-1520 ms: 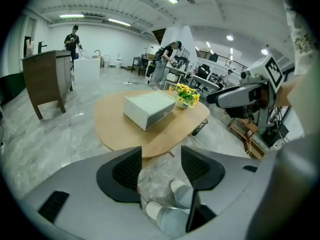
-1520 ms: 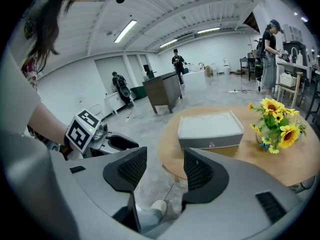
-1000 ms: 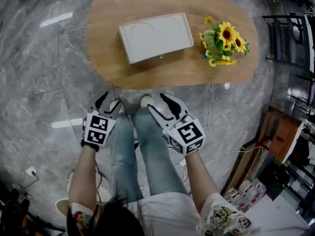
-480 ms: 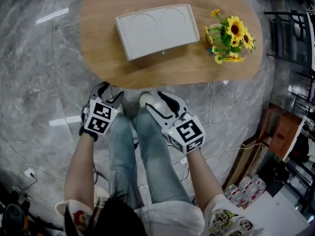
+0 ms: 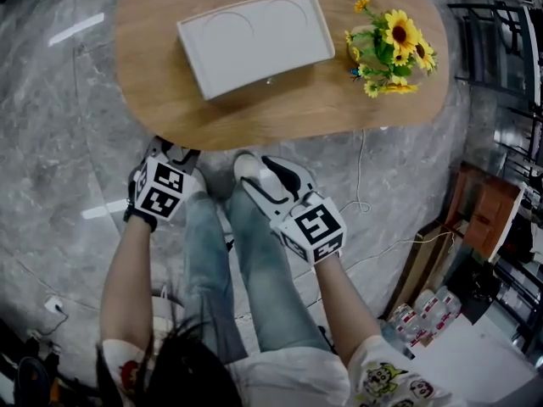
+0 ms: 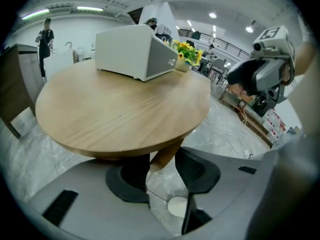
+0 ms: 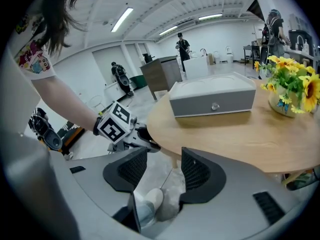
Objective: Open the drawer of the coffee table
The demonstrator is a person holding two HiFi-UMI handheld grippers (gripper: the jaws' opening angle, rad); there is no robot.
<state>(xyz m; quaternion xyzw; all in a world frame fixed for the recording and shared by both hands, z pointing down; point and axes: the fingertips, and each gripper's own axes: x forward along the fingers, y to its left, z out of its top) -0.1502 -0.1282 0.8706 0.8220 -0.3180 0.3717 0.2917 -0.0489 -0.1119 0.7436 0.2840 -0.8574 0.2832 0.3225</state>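
Drawer [image 7: 235,104] shut, knob [image 7: 215,105] centred; box [image 5: 254,41] on coffee table [image 5: 178,100].

Drawer box [image 5: 254,41] on the coffee table [image 5: 153,100], flowers [image 5: 390,45] on it to the box's right.

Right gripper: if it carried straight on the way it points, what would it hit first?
The right gripper would probably meet the grey floor by the table leg, beside the person's white shoe; the coffee table top lies above that line. Depth is unclear.
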